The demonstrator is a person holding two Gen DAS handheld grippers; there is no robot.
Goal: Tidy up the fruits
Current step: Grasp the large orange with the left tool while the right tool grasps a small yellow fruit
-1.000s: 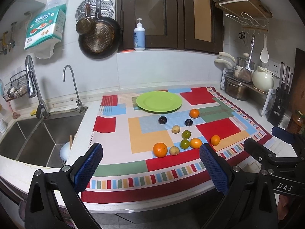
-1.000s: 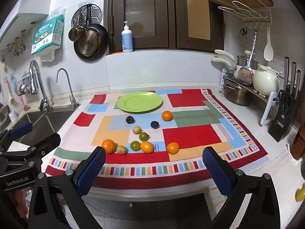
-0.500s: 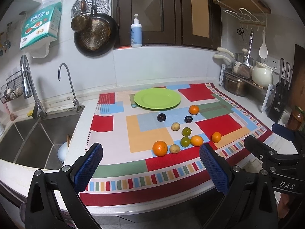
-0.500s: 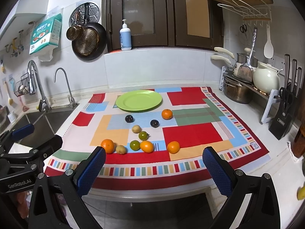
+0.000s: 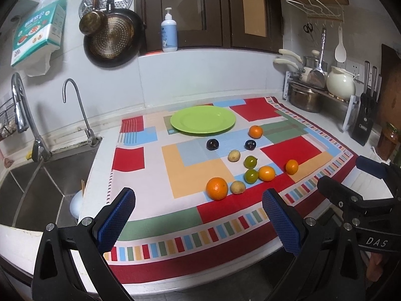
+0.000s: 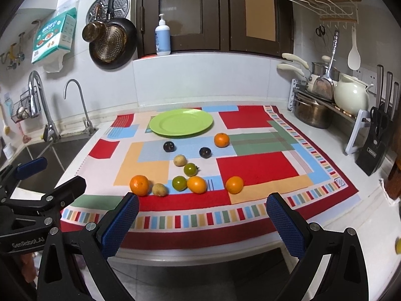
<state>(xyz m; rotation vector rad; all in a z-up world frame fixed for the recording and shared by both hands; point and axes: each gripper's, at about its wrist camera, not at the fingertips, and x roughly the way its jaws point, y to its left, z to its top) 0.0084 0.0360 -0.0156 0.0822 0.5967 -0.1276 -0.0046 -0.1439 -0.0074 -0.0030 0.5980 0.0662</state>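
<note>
I have both tools hanging off the near edge of the surface (image 6: 300,215), short of the patterned cloth (image 6: 253,168). My left hand-held gripper (image 5: 198,215) is released, its blue pads spread wide with nothing between them, and the right hand-held gripper (image 6: 201,218) is equally spread and empty. In the right wrist view the left tool sits at the far left, over the corner by the sink (image 5: 37,183).

From my side the cloth's striped border is bare along the whole front, so there is open room between the edge and the first fruits. To the right, the white strip beside the cloth runs free up to the knife block (image 6: 373,150) and the pot rack (image 6: 315,110). To the left the surface ends at the sink.

The green plate (image 6: 181,122) lies at the back of the cloth, and I see nothing on it. All fruit is loose on the cloth in front of it: a large orange (image 6: 139,185) nearest left, a small tan fruit (image 6: 159,190) just beside it, a green fruit (image 6: 179,183) touching an orange one (image 6: 196,184), another orange (image 6: 234,184) apart to the right. Further back are a second green fruit (image 6: 190,169), a second tan fruit (image 6: 180,160), two dark plums (image 6: 169,146) (image 6: 205,152) and an orange (image 6: 221,140) near the plate's rim.
</note>
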